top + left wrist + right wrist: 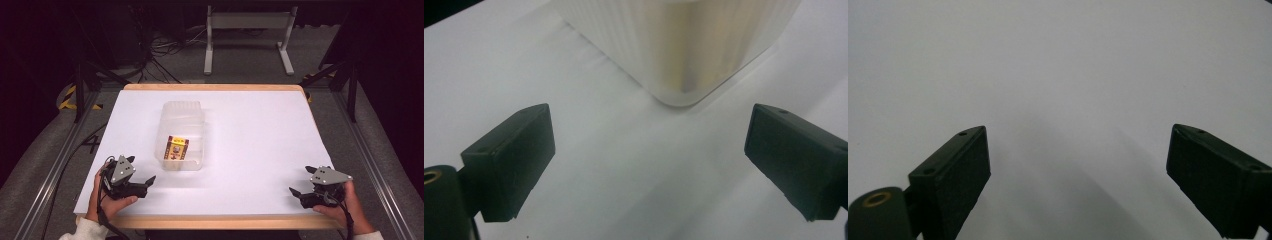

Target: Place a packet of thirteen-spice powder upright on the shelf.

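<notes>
High view: the clear plastic container with a small printed box inside stands just ahead of the left gripper, whose fingers gape wide and empty. Well apart, the right gripper is likewise spread wide over bare worktop. Judging by this, nothing is grasped yet; the handling is all still to do.

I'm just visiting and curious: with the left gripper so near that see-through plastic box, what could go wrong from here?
Two likely risks. The left gripper, jaws open, sits close to a corner of the translucent ribbed plastic box; a push there might slide the light box across the smooth white table instead of gripping it. The small red and yellow carton inside could tip if the box is jolted.
</notes>
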The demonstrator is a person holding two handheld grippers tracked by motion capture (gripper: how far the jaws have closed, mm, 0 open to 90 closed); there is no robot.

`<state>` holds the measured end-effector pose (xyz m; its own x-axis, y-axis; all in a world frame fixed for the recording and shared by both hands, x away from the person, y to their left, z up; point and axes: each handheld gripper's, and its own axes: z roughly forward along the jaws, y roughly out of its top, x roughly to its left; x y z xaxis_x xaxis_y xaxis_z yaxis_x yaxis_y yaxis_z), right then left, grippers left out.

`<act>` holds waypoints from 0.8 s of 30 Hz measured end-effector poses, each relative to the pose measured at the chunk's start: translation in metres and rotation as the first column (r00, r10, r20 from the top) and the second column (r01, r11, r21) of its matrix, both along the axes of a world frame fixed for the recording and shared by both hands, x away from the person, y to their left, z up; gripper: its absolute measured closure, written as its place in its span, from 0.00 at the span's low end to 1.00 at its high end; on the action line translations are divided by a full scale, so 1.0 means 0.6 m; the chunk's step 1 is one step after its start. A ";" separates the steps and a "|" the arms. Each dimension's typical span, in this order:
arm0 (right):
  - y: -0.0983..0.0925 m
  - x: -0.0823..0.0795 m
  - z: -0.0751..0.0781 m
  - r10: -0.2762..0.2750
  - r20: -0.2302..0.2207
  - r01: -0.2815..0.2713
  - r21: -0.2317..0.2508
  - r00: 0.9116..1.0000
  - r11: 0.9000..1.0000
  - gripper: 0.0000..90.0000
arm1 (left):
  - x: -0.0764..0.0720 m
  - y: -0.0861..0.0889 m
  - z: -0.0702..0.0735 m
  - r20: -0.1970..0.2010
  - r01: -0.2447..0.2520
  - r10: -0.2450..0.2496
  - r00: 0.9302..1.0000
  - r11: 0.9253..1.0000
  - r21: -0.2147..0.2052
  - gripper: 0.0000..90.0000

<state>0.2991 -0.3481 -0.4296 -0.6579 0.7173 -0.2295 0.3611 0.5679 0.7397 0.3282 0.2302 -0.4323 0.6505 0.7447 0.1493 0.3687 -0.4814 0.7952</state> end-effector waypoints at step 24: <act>-0.049 -0.004 -0.004 -0.177 0.077 0.171 0.084 0.981 0.982 0.12 | -0.008 0.054 -0.034 -0.028 -0.045 0.044 0.999 0.997 -0.055 0.09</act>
<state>0.2968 -0.3775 -0.4319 -0.5021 0.8368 -0.2185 0.3842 0.4421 0.8105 0.3232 0.2627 -0.4526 0.6198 0.7797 0.0893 0.4104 -0.4191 0.8099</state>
